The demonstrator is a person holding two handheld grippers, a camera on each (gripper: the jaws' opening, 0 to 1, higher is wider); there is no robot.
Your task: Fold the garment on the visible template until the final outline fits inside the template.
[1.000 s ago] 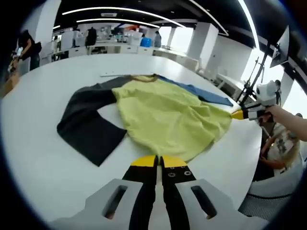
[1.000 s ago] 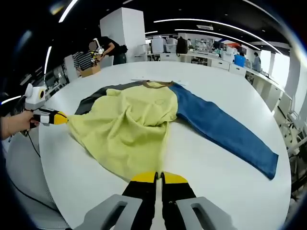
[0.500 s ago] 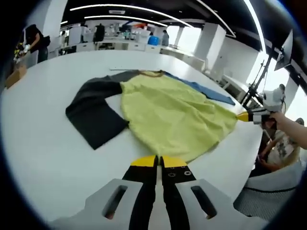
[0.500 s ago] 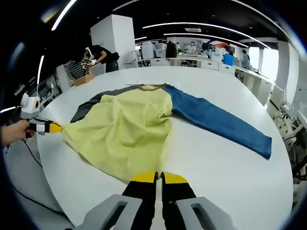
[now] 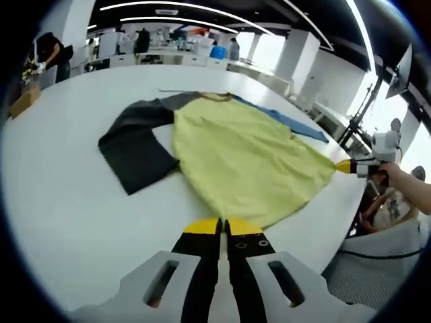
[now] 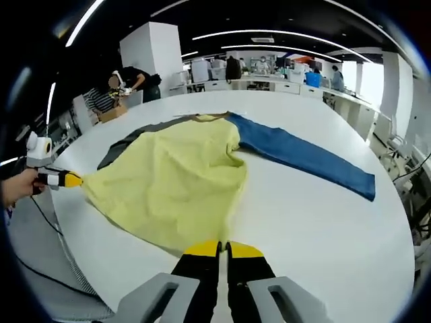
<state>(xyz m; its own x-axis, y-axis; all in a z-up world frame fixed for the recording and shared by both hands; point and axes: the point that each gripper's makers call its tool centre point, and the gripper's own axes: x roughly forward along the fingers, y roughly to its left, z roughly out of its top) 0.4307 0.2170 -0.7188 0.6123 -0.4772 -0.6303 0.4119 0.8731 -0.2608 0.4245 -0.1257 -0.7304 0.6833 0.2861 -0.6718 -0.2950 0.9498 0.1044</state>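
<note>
A long-sleeved shirt with a yellow body (image 5: 242,155) lies spread on the white table (image 5: 60,202). Its black sleeve (image 5: 138,145) is folded in on one side and its blue sleeve (image 5: 296,124) lies straight on the other. My left gripper (image 5: 223,227) is shut on one corner of the yellow hem. The right gripper (image 5: 343,166) pinches the other hem corner at the table's edge. In the right gripper view the yellow body (image 6: 175,182) lies fairly flat, the blue sleeve (image 6: 303,158) runs right, and my right gripper (image 6: 223,249) is shut at the hem. The left gripper (image 6: 71,180) grips the far corner.
The table's near edge (image 6: 74,269) runs close under both grippers. A hand (image 6: 13,188) holds the left gripper off the edge. People stand at desks (image 6: 128,81) in the background beyond the table. Bare tabletop (image 6: 323,229) lies on the right.
The yellow body has been drawn flatter and wider between the two grippers, with fewer wrinkles. Both views have backed away a little, and the hem sits nearer the table edge.
</note>
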